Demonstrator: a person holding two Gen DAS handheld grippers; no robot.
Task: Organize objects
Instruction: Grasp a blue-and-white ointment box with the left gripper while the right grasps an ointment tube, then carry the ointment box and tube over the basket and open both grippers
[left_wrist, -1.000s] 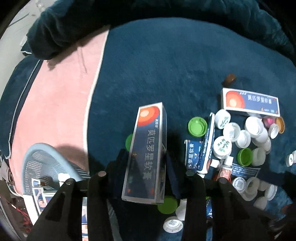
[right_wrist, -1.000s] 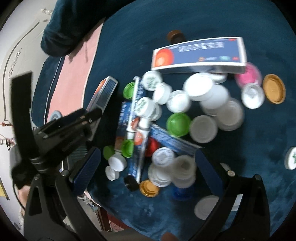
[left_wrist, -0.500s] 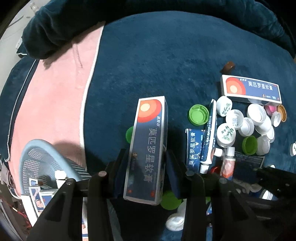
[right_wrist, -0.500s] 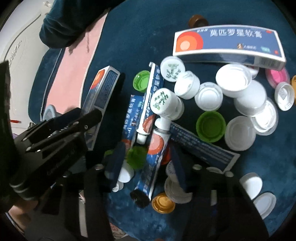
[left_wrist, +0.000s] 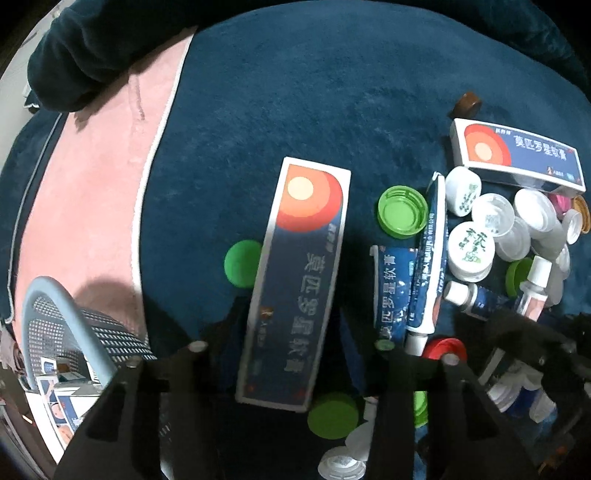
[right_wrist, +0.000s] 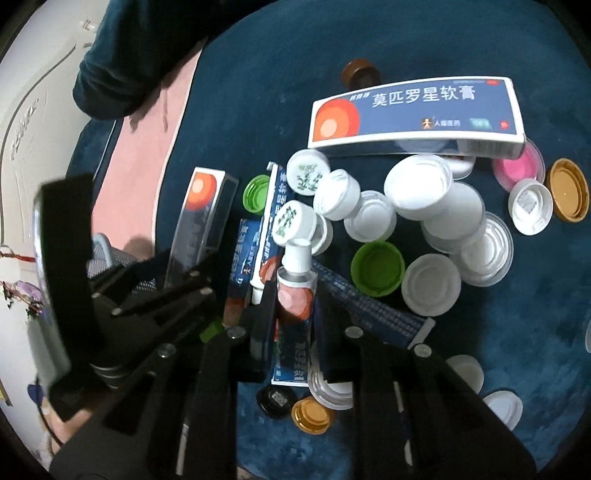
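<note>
The left gripper (left_wrist: 291, 343) is clenched on a long ointment box (left_wrist: 295, 280), held over the blue blanket (left_wrist: 295, 110) near the basket (left_wrist: 48, 306). The right gripper (right_wrist: 295, 325) grasps an ointment tube (right_wrist: 293, 317) in the pile. The tube could slip, or drag the nearby bottle caps (right_wrist: 417, 184), because they crowd against it.

1. Lighting was pretty dim overall, with dark vignetted corners.
2. Heavy fisheye bending showed at the edges.
3. White caps (right_wrist: 417, 184) glared a bit.
4. Box text (left_wrist: 295, 295) looked slightly blurred.
</note>
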